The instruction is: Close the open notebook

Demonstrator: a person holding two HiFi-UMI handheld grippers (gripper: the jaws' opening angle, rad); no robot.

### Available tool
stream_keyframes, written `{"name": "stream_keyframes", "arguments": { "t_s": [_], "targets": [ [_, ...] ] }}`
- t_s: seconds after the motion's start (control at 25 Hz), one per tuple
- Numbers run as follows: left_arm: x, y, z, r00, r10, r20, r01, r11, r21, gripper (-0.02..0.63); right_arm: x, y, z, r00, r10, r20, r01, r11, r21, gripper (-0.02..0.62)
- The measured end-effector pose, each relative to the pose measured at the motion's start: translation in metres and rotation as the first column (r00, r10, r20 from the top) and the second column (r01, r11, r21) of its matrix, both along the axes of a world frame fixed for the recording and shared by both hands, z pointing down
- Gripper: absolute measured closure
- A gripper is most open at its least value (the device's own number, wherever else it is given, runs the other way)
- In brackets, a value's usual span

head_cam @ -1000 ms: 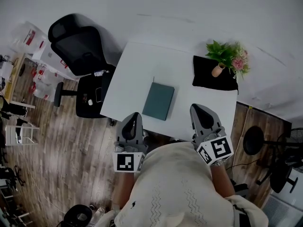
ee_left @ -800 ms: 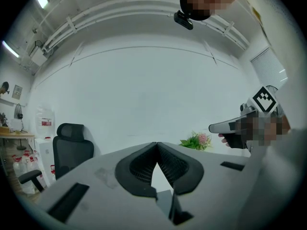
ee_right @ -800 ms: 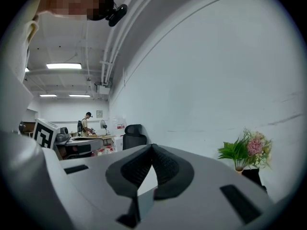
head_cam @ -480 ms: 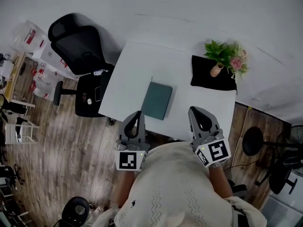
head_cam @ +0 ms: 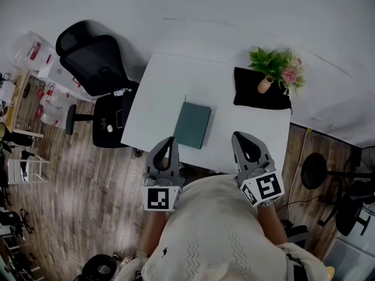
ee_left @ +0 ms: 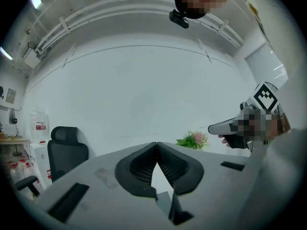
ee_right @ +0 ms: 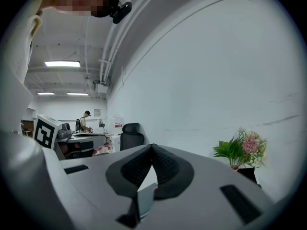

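Observation:
A dark green notebook (head_cam: 194,124) lies closed and flat on the white table (head_cam: 170,84), near its front edge. My left gripper (head_cam: 169,140) hovers just off that edge, below and left of the notebook, its jaws shut with nothing between them. My right gripper (head_cam: 241,136) hangs at the front edge to the notebook's right, also shut and holding nothing. In the left gripper view the tips of the left gripper (ee_left: 157,143) meet, and in the right gripper view so do those of the right gripper (ee_right: 152,146). Neither gripper touches the notebook.
A potted plant with pink flowers (head_cam: 275,69) stands on a black cloth (head_cam: 258,97) at the table's far right corner. A black office chair (head_cam: 96,63) sits left of the table on the wood floor. A black round stand (head_cam: 313,171) is at the right.
The grippers and the notebook keep their places; only the head camera has shifted slightly.

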State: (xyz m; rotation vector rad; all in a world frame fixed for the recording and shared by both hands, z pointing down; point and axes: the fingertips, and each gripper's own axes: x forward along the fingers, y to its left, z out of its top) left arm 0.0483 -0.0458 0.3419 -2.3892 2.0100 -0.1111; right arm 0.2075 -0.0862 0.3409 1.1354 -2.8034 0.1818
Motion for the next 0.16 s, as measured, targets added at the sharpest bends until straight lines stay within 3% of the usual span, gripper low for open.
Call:
{"name": "stream_keyframes", "arguments": {
  "t_s": [0.16],
  "targets": [
    [0.0023,-0.0062,-0.0048,1.0,0.01,-0.018,-0.01,1.0,0.006,0.594,-0.0014,-0.0035,-0.0006,1.0,0.003,0.0,-0.003,1.0,0.001,0.595]
  ]
}}
